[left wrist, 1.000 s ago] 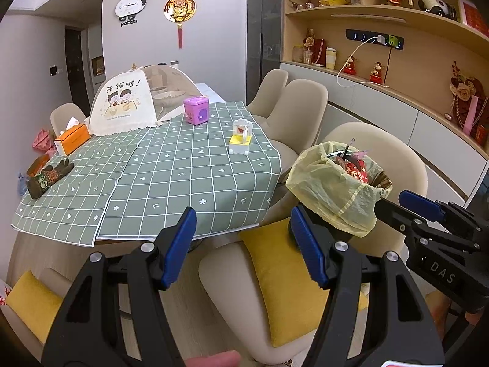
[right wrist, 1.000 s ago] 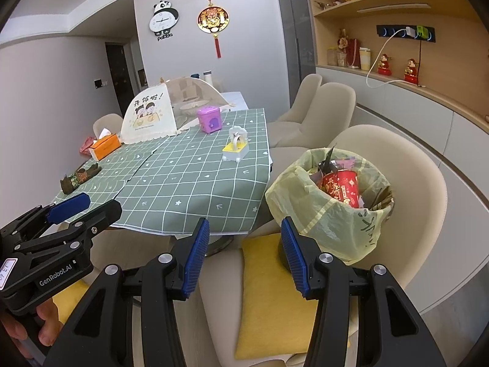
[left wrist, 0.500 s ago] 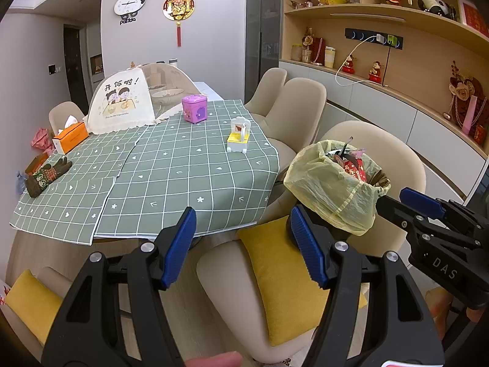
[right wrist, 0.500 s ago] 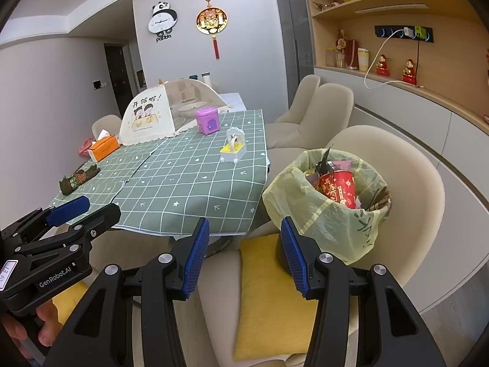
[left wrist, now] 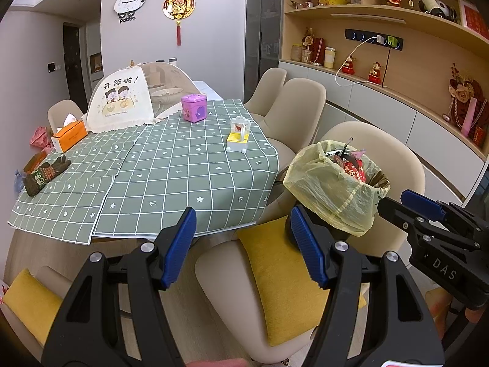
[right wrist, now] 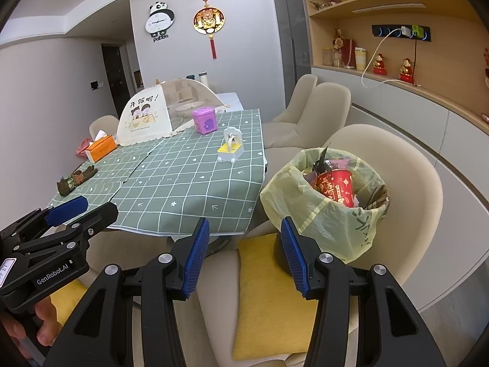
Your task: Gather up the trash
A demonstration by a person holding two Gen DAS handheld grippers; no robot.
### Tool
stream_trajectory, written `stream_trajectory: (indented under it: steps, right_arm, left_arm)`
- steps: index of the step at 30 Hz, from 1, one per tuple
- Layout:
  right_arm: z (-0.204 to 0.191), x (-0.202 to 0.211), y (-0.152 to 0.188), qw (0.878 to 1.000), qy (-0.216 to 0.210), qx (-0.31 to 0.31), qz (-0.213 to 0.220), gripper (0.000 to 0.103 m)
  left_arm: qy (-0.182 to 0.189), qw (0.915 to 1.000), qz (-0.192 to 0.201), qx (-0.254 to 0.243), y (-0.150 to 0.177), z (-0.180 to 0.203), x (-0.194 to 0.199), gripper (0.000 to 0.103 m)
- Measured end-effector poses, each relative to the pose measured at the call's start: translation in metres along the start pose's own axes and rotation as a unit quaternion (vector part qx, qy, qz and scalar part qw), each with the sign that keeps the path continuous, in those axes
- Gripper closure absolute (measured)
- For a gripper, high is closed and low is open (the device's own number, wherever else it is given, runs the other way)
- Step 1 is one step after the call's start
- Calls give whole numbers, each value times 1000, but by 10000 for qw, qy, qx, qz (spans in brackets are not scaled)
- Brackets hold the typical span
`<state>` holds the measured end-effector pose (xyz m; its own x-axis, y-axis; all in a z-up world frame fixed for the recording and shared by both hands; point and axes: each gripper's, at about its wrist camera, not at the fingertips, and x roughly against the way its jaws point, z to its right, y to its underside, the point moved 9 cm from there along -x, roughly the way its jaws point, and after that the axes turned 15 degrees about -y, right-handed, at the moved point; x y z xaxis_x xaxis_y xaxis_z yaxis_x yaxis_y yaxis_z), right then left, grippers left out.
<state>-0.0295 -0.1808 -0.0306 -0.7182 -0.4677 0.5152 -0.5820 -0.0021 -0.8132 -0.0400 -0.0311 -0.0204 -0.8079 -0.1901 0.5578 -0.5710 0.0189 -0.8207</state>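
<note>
Ahead of both grippers, slightly to the right, sits a trash bin (right wrist: 330,202) lined with a yellow bag (left wrist: 330,195), perched on a beige chair (right wrist: 406,183) with a yellow cushion (right wrist: 269,290) on the seat. Bin looks nearly full: a red paper cup (right wrist: 336,186), dark wrappers and scraps poke above the rim.

Left gripper (left wrist: 244,244): jaws apart, nothing between them. Right gripper (right wrist: 244,253): jaws apart too, empty, with the bin just beyond its right finger. Neither touches anything.

Beyond the left gripper lies a table (left wrist: 171,168) under a green checked cloth. On it: orange tissue box (left wrist: 68,136), food cover (left wrist: 122,104), purple box (left wrist: 194,107), small yellow-and-white toy (left wrist: 238,136), a dark glove (left wrist: 45,172) near the far left edge. None of these reads clearly as rubbish (the pink crumple (left wrist: 39,136) past the tissue box might be; too small to tell).

Judgement: collecting seems largely done, given the filled bin and tidy tabletop. What remains is probably a last check for stray scraps, then gathering the bag's rim to lift or tie it.
</note>
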Motion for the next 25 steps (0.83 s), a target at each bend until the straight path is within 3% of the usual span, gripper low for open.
stream_trajectory:
  steps: [19,22,25]
  right_arm:
    - [0,-15,-5,10000,47,1,-73,57]
    - [8,-28,-15,9999,18,91,-107,57]
    - [15,-51,-29,9997,-132,148,-134,53]
  left_arm:
    - [25,10000,-26,-13,-11,1,-18,42]
    - [-46,9998,-171,4,-18,4,-42,42]
    - [-130,9970,-728,211,-20,-5,-92,42]
